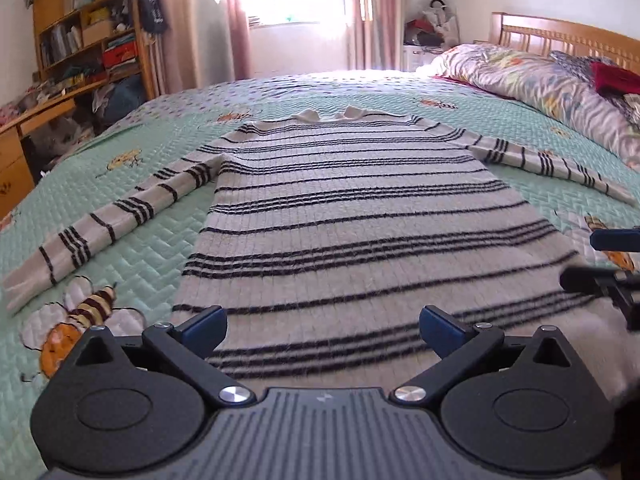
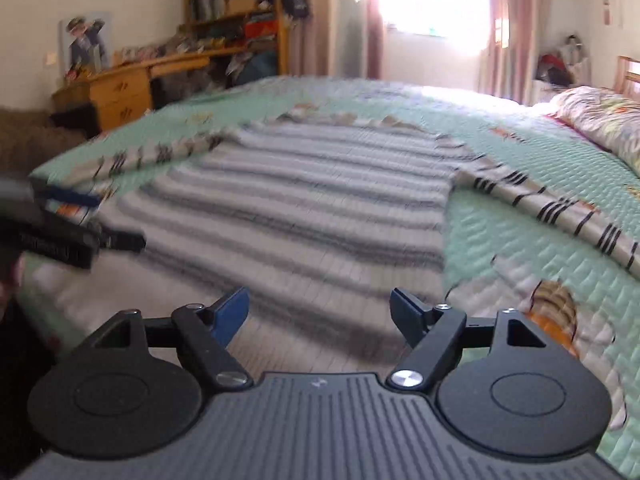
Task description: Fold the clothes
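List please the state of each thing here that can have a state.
striped sweater: spread flat, unfolded, both sleeves out
left gripper: open, holds nothing
right gripper: open, holds nothing
curtains: drawn apart
quilt: bunched by the headboard

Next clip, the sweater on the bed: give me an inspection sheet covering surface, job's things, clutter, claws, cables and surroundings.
Surface: green quilted bedspread with bee pictures, covering the bed.
Job's things: striped sweater lying flat, unfolded, both sleeves spread outward, collar at the far end.
Clutter: bunched duvet and a red garment by the headboard.
Claws: left claw open over the sweater's hem, nothing between its fingers; right claw open over the hem too, empty. Right wrist view is motion-blurred.
Cables: nothing seen.
Surroundings: wooden bookshelf and desk, both crowded; pink curtains at a bright window; wooden headboard.
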Motion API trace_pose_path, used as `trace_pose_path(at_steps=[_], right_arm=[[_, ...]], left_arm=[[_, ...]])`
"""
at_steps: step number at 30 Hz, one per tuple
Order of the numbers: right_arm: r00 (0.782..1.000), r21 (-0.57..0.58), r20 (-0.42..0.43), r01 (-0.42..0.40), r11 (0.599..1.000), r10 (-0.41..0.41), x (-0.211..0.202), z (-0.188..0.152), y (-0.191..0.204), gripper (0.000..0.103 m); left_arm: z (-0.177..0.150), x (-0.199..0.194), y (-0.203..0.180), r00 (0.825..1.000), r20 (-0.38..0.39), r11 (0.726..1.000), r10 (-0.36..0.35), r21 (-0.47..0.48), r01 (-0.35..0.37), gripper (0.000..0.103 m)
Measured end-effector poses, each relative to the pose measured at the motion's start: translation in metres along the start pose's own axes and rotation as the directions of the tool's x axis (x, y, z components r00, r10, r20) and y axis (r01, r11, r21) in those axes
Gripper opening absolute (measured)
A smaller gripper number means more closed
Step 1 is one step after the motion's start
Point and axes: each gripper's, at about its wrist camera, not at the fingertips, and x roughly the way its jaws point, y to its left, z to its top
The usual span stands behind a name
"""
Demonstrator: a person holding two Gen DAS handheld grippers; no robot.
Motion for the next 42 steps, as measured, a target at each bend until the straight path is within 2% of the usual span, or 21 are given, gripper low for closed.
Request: trace_pose_path(at_steps=[3, 6, 10, 12, 15, 16, 19, 29, 37, 42], right_arm=[[1.000, 0.098, 0.026, 0.013, 0.995, -0.015, 0.023, 0.015, -0.014, 0.081], [0.999, 0.138, 0.040, 0.008, 0.990, -0.014, 0.049, 0.028, -0.019, 0.081], [0.999, 0.091, 0.036, 0.004, 0.996, -0.008, 0.087, 0.047, -0.017, 0.081], [1.000, 0.061, 0.019, 0.007, 0.998, -0.008, 0.106, 0.053, -0.016, 0.081], [0.995, 0.017, -0.082, 0.049, 0.999, -0.048, 0.135, 0.045, -0.021, 0.081], [0.994, 0.019, -0.093, 0.050, 0.999, -0.048, 0.139, 0.038, -0.024, 0.082], [0.999, 0.045, -0.040, 0.032, 0.999, -0.030, 0.128, 0.026, -0.029, 0.087], [0.992, -0.046, -0.055, 0.108, 0.993, -0.110, 0.134, 0.025, -0.015, 0.096], [0.994, -0.017, -0.070, 0.088, 0.996, -0.089, 0.136, 0.026, -0.021, 0.099], [0.993, -0.019, -0.072, 0.089, 0.996, -0.090, 0.136, 0.026, -0.020, 0.099]], left_arm=[[-0.001, 0.008, -0.013, 1.000, -0.004, 1.000, -0.007, 0.018, 0.007, 0.102], [-0.010, 0.016, -0.018, 1.000, -0.024, 0.999, 0.010, 0.048, -0.008, 0.102], [-0.014, 0.017, -0.012, 1.000, -0.017, 1.000, 0.004, -0.003, -0.004, 0.102], [-0.010, 0.021, -0.013, 1.000, -0.014, 1.000, 0.013, 0.013, -0.012, 0.102], [-0.005, 0.025, -0.014, 1.000, -0.009, 0.999, 0.025, 0.038, -0.025, 0.102], [-0.003, 0.027, -0.015, 1.000, -0.007, 0.999, 0.029, 0.046, -0.029, 0.102], [-0.008, 0.033, -0.013, 0.999, -0.031, 1.000, 0.007, -0.003, -0.007, 0.102], [-0.005, 0.020, -0.013, 1.000, -0.021, 1.000, 0.002, -0.018, -0.002, 0.102], [-0.010, 0.020, -0.017, 0.999, -0.038, 0.998, -0.012, -0.056, 0.010, 0.102], [-0.013, 0.021, -0.022, 0.999, -0.048, 1.000, -0.007, -0.028, 0.005, 0.102]])
